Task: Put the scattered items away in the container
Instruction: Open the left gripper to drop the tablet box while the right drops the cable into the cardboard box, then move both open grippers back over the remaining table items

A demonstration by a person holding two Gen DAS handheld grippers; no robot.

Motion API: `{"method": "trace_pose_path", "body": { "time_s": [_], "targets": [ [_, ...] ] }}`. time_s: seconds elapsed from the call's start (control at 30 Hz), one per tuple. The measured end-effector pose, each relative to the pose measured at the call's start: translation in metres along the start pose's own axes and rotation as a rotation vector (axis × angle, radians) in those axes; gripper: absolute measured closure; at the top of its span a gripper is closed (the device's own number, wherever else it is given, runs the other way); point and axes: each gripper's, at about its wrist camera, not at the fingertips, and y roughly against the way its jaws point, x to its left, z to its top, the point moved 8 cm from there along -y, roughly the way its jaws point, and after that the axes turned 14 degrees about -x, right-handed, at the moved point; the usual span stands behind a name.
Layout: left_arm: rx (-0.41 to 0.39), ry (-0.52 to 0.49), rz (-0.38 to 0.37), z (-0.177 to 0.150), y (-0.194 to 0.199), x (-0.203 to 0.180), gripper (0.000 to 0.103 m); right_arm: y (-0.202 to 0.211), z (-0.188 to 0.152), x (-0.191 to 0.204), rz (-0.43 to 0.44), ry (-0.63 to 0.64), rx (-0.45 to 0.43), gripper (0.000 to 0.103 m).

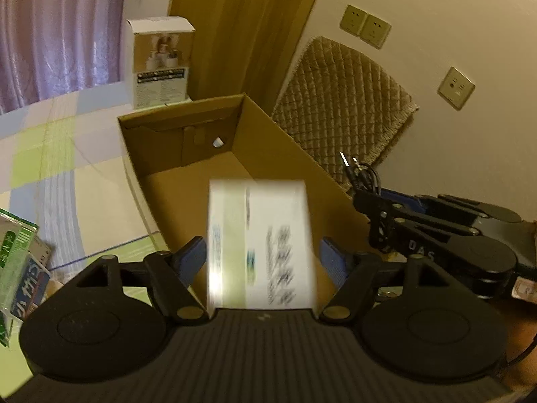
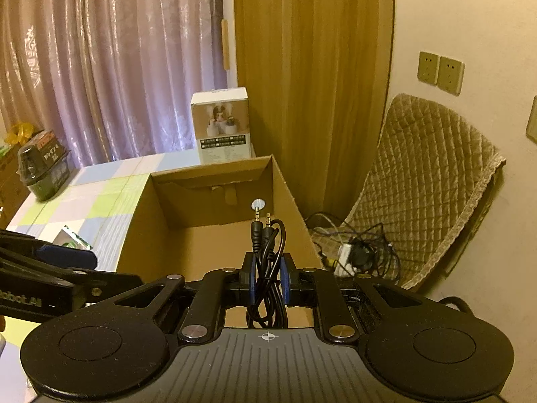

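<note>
An open cardboard box [image 1: 278, 154] stands on the checked cloth, its floor bare. A small white printed carton [image 1: 268, 208], blurred, hangs over the box's near end between the blue pads of my left gripper [image 1: 261, 248]. A narrow gap shows on each side of it, so the jaws stand open. My right gripper [image 2: 267, 268] is shut on a coiled black audio cable [image 2: 265, 235], whose two plugs stick up over the cardboard box [image 2: 141, 235]. From the left wrist view the right gripper [image 1: 365, 201] and cable [image 1: 362, 174] hover at the box's right wall.
A tall white product carton [image 2: 221, 124] stands behind the box. A quilted cushion [image 2: 429, 174] leans on the wall at right, with tangled wires and a white adapter [image 2: 352, 255] below it. Green and blue packets [image 1: 16, 268] lie at left; a dark pack [image 2: 40, 168] sits far left.
</note>
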Motion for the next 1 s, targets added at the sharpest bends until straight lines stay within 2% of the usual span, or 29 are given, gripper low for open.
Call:
{"method": "trace_pose_path", "body": {
  "time_s": [0.43,0.6,1.0],
  "targets": [
    [-0.011,0.058,0.071,-0.013,0.031,0.040,0.028,-0.007,-0.001,0.020,0.037,-0.006,0.005,0.086],
    [-0.018,0.076,0.084,-0.018,0.041,0.048,0.028,-0.015,0.008,0.030,0.087,0.020,-0.019,0.085],
    [-0.013,0.118,0.114,-0.037,0.062,0.064,0.025,-0.005,-0.002,0.031,0.062,-0.005,-0.004,0.085]
  ]
}}
